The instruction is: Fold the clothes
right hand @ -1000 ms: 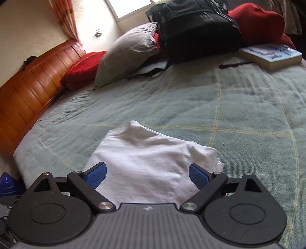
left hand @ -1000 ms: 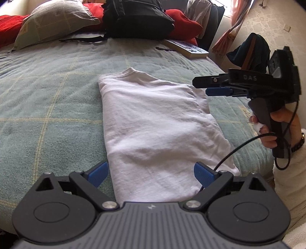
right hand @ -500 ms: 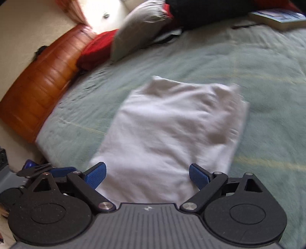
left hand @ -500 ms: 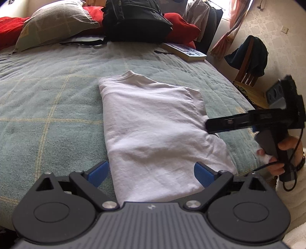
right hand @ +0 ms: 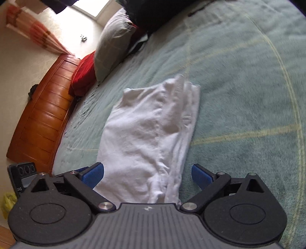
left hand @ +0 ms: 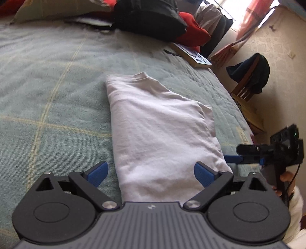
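A folded white shirt (left hand: 160,134) lies on the green checked bedspread (left hand: 47,99) near the bed's foot edge, nothing on top of it. The left gripper (left hand: 151,172) and right gripper (right hand: 148,173) both gape wide and empty at its near hem. A book (left hand: 193,55), black bag (left hand: 147,18) and pillows (right hand: 112,49) sit well apart toward the head edge.

Compared with one second earlier, the right gripper (left hand: 232,158) sits lower and nearer the bed's (left hand: 47,92) near edge: in the left wrist view it has dropped from level with the far end of the folded white shirt (left hand: 160,134) to beside the shirt's near right corner. The right wrist camera now views the shirt lengthwise from its near end. The left gripper (left hand: 151,173) has advanced slightly toward the shirt's near edge.
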Motion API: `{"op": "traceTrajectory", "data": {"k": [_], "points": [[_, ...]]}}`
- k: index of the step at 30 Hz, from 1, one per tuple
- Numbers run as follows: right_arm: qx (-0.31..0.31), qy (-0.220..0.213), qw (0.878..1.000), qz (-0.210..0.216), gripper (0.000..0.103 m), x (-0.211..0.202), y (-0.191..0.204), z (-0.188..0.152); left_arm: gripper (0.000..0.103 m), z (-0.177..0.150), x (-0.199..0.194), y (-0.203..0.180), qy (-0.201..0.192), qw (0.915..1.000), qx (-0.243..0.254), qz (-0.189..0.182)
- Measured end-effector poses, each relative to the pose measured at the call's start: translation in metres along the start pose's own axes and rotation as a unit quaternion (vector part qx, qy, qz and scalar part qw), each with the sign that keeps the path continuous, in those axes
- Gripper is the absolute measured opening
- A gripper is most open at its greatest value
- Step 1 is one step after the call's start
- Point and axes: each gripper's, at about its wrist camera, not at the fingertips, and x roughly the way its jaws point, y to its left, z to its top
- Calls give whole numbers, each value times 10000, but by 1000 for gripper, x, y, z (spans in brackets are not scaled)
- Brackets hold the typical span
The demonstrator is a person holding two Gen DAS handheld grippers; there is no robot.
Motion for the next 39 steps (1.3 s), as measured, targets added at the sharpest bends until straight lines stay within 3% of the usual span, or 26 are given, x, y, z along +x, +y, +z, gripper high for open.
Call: {"op": "traceTrajectory", "data": {"k": [6, 15, 26, 32, 39], "points": [[298, 7, 9986, 443, 103, 11, -13, 6, 97, 14, 23, 28, 264, 9958, -531, -691], [404, 0, 9976, 562, 103, 32, -13, 33, 99, 43, 47, 54, 296, 9824, -1152, -1440], [417, -39, 9972, 612, 103, 49, -11, 51, 101, 63, 67, 53, 556, 9795, -1146, -1558], [370, 102, 9967, 716, 103, 39, -10, 32, 101, 47, 50, 51, 1052, 9712, -1204, -1768], [276, 188, 9959, 845, 103, 42, -6, 19, 101, 62, 73, 50, 1022, 9692, -1278, -1841]]}}
